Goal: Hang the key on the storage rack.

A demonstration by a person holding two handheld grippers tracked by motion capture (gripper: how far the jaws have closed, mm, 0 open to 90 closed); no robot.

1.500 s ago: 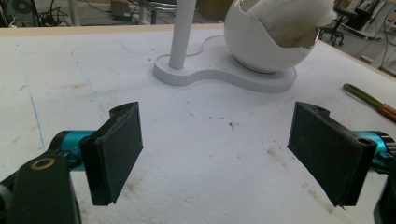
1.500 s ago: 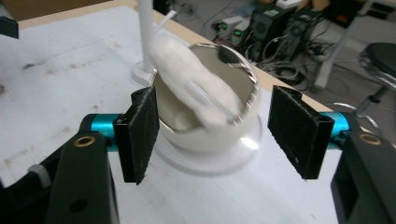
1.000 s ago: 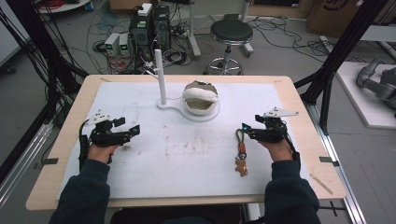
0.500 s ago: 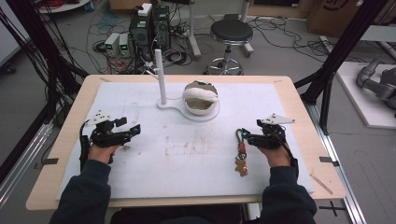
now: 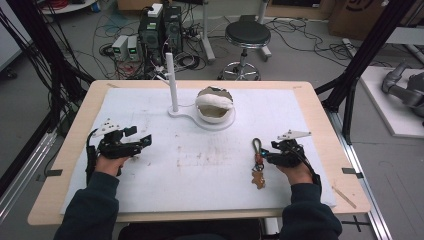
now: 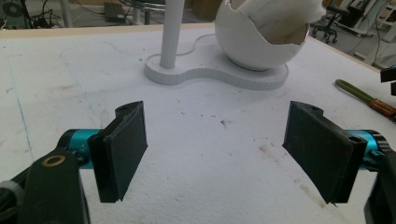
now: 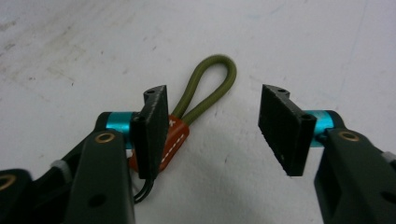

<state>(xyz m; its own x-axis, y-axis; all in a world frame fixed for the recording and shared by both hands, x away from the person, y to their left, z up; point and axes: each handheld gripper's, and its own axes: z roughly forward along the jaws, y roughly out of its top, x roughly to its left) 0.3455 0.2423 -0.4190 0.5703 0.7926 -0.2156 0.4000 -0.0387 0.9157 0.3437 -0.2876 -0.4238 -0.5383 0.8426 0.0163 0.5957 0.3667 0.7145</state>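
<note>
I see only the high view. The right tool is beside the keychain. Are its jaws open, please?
Observer: Yes. In the right gripper view the right tool is open, with the keychain's olive loop lying on the mat between its jaws.
Operator: Does one jaw touch the keychain?
Observer: I cannot tell; the brown leather tab is partly hidden behind one jaw.
Operator: And the left tool?
Observer: The left tool is open too, with bare mat between its jaws and the white stand ahead.

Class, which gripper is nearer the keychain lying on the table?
Right. The right gripper sits right beside the keychain, jaws open over its loop; the left gripper is far across the table.
</note>
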